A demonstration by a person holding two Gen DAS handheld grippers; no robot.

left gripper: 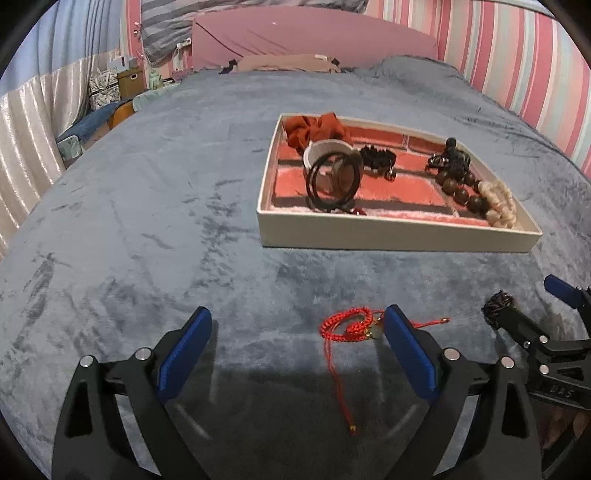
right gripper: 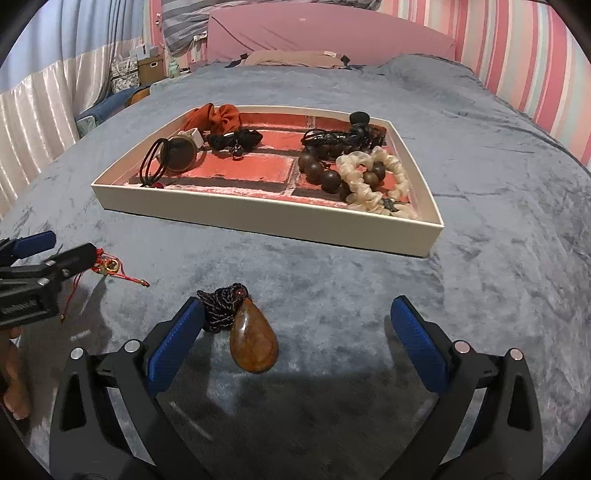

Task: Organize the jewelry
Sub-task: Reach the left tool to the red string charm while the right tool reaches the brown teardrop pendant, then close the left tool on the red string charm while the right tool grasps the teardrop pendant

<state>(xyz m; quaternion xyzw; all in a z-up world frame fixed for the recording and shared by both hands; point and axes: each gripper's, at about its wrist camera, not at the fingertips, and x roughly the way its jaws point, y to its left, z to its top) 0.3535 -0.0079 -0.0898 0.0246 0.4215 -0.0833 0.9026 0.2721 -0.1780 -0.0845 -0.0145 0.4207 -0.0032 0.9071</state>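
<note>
A white jewelry tray (left gripper: 391, 230) (right gripper: 258, 221) with a red lining sits on the grey-blue blanket. It holds an orange scrunchie (left gripper: 314, 127), black hair ties (left gripper: 332, 177), dark wooden beads (right gripper: 321, 170) and a cream scrunchie (right gripper: 373, 177). A red braided cord (left gripper: 347, 325) lies on the blanket between the fingers of my left gripper (left gripper: 297, 325), close to the right finger; the gripper is open. An amber teardrop pendant (right gripper: 255, 341) on a dark cord (right gripper: 221, 306) lies inside my open right gripper (right gripper: 299, 314), near its left finger.
Each gripper shows at the edge of the other's view: the right gripper (left gripper: 535, 321), the left gripper (right gripper: 48, 258). A pink headboard (right gripper: 325, 33) and a beige pillow (left gripper: 288, 62) lie at the far end. Boxes (left gripper: 110, 83) and curtains stand to the left, a striped wall to the right.
</note>
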